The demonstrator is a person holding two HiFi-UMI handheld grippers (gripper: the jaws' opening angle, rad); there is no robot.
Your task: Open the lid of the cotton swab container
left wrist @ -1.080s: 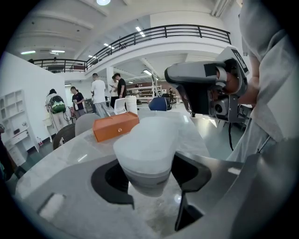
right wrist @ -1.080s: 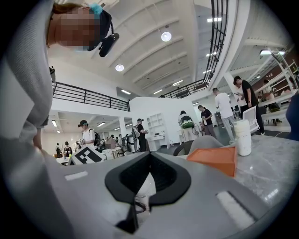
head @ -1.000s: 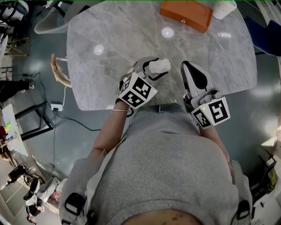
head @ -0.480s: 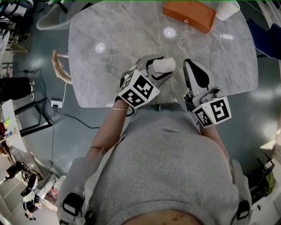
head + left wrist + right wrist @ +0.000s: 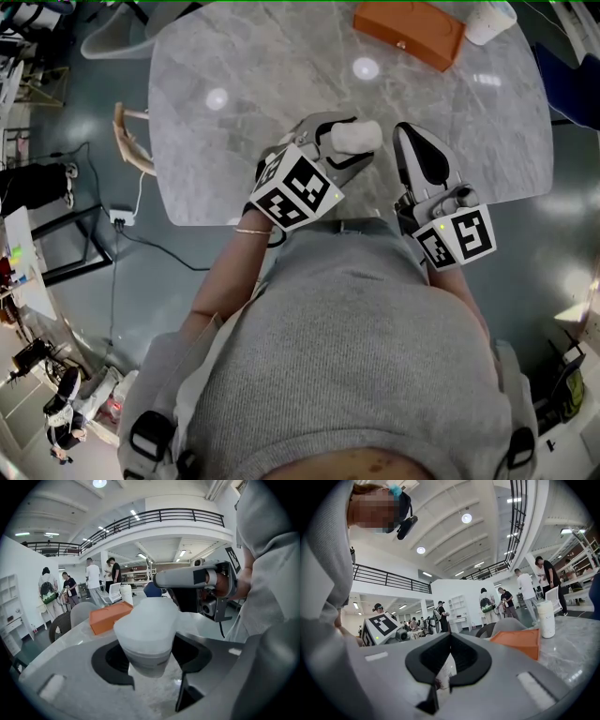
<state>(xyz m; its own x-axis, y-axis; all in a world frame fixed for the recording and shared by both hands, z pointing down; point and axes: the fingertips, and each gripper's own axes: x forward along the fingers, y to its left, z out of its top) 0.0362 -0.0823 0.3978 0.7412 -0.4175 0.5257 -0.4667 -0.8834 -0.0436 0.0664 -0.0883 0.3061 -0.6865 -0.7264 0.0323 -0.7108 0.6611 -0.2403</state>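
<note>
The left gripper [image 5: 333, 148] clamps the translucent cotton swab container [image 5: 358, 137] by its body above the marble table [image 5: 244, 112], leaving the lid [image 5: 149, 613] exposed. The right gripper [image 5: 410, 139], jaws together and empty, sits just beside it, probably ready to pry.

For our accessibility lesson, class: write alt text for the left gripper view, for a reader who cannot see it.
The left gripper grips a frosted white container over a grey marble table. Beyond it are the shut right gripper, an orange box and people standing in a bright hall.
</note>
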